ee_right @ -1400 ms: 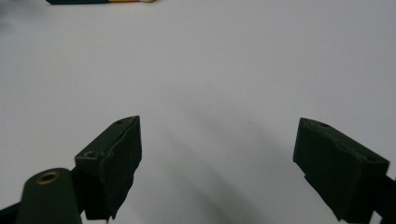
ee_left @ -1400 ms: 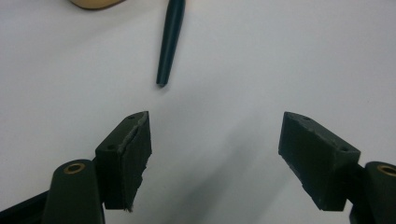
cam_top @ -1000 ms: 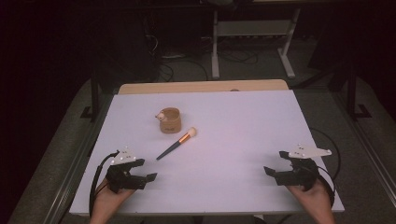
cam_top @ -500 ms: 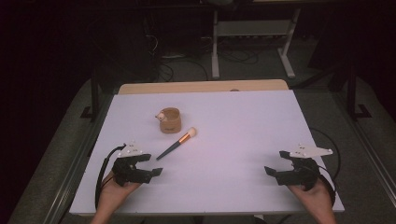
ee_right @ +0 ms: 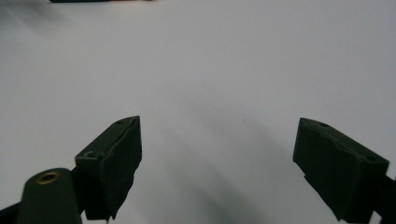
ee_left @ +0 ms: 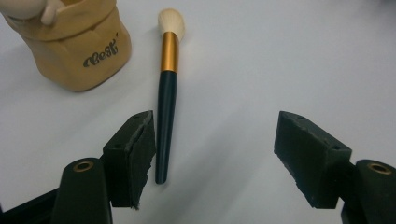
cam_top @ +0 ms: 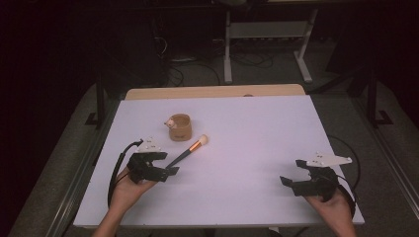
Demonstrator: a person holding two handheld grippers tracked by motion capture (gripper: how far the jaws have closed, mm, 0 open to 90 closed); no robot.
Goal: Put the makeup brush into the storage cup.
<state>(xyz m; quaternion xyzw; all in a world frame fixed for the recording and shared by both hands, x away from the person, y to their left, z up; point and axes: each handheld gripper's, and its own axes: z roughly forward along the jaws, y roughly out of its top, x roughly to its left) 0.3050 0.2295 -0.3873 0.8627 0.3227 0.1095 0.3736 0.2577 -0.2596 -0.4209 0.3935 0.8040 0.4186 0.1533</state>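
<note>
Two tools: left tool (ee_left: 215,154) released, jaws just been closing, dark-handled gold-ferruled makeup brush (ee_left: 166,109) beside one jaw; right tool (ee_right: 217,163) released near the white surface's (cam_top: 257,133) right edge.

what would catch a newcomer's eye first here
A makeup brush with a gold ferrule lies on the white table, its handle end beside the open left tongs. Just beyond stands a tan cup. The right tongs hover open over bare table.
</note>
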